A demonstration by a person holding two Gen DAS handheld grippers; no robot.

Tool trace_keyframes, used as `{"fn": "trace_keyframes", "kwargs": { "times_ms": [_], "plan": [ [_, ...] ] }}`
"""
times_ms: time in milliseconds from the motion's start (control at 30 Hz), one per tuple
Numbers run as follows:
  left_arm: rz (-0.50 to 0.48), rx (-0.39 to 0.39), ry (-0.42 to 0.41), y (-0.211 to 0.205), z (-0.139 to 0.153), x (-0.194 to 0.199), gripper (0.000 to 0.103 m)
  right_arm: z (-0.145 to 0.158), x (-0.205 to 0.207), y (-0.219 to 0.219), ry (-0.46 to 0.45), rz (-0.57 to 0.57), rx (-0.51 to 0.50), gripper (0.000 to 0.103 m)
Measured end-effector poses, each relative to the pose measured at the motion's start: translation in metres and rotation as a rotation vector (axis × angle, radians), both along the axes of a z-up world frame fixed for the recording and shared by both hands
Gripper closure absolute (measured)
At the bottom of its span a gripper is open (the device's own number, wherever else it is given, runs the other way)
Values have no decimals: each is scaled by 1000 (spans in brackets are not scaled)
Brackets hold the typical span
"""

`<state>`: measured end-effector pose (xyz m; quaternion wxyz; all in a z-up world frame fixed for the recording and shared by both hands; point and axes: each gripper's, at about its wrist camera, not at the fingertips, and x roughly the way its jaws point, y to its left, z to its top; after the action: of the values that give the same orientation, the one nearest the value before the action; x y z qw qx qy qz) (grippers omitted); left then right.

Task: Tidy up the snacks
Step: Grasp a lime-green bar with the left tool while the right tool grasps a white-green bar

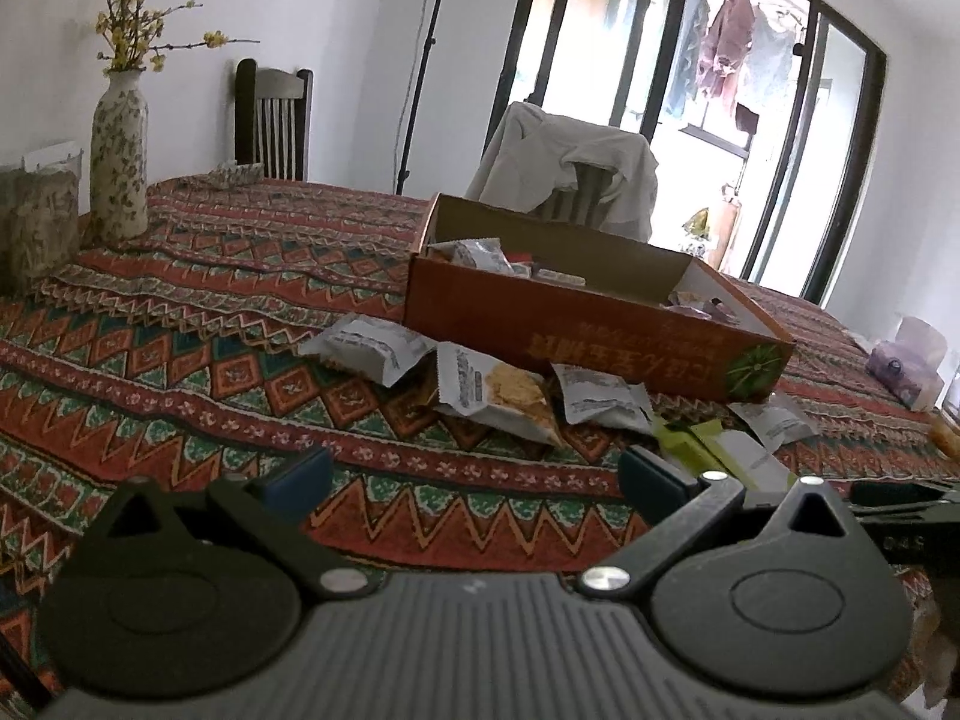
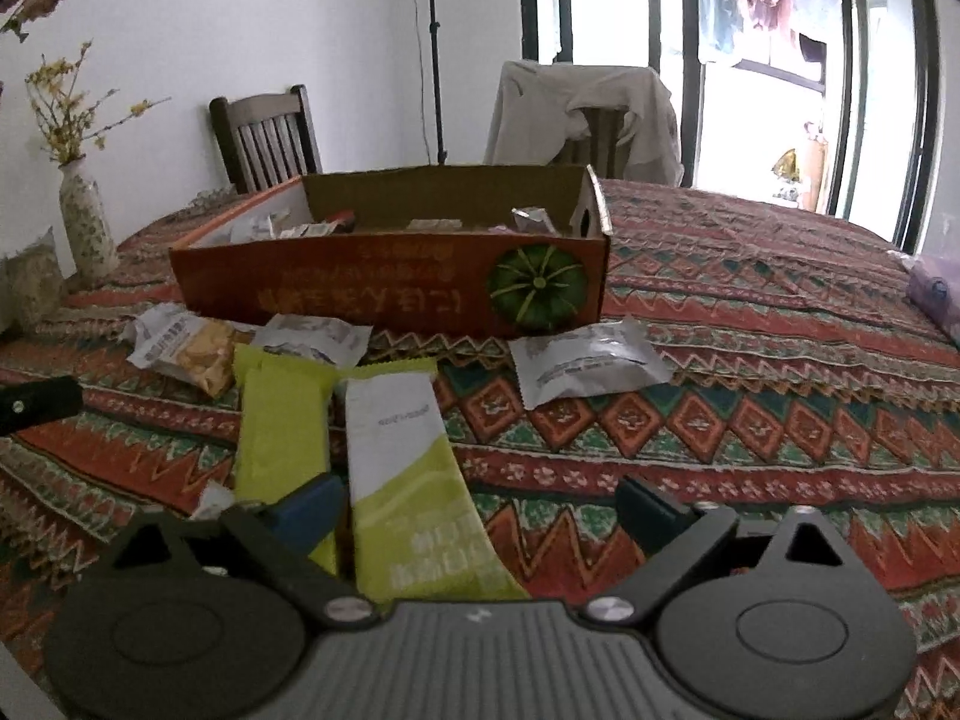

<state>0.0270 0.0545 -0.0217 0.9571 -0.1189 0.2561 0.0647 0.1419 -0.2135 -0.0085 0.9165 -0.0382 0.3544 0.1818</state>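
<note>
Both grippers hover low over the patterned tablecloth [image 2: 750, 324], jaws spread wide and empty. Right gripper [image 2: 474, 507] straddles a white-and-green snack bar [image 2: 408, 468], a lime-green packet [image 2: 279, 426] just beside it. Left gripper [image 1: 474, 477] faces silver snack packets [image 1: 372, 348] scattered before the open orange box [image 2: 384, 288].

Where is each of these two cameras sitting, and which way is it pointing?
Left wrist view: rides on the left tongs, low over the tablecloth, facing the orange box; its own open fingers show, and the right tongs' edge.
Right wrist view: rides on the right tongs, facing the box's long side; open fingers straddle a white-and-green packet.
Shared: box, loose snack packets, vase, draped chair.
</note>
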Motion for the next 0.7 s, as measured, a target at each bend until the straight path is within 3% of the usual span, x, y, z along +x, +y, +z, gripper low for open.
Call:
{"fn": "trace_keyframes", "kwargs": {
  "times_ms": [167,233,333,500,700],
  "plan": [
    [6,3,9,1,-1,1,0,-7,8,14,17,33,-13,30],
    [10,2,15,1,-1,1,0,-8,5,19,2,44,-40,42],
    [12,1,25,0,-1,3,0,-8,0,21,-18,58,-53,51],
    [2,-6,44,-4,-3,7,0,-7,-4,20,-33,91,-49,63],
    [-5,6,58,-12,-3,7,0,-4,-11,12,-67,82,-13,65]
  ]
}}
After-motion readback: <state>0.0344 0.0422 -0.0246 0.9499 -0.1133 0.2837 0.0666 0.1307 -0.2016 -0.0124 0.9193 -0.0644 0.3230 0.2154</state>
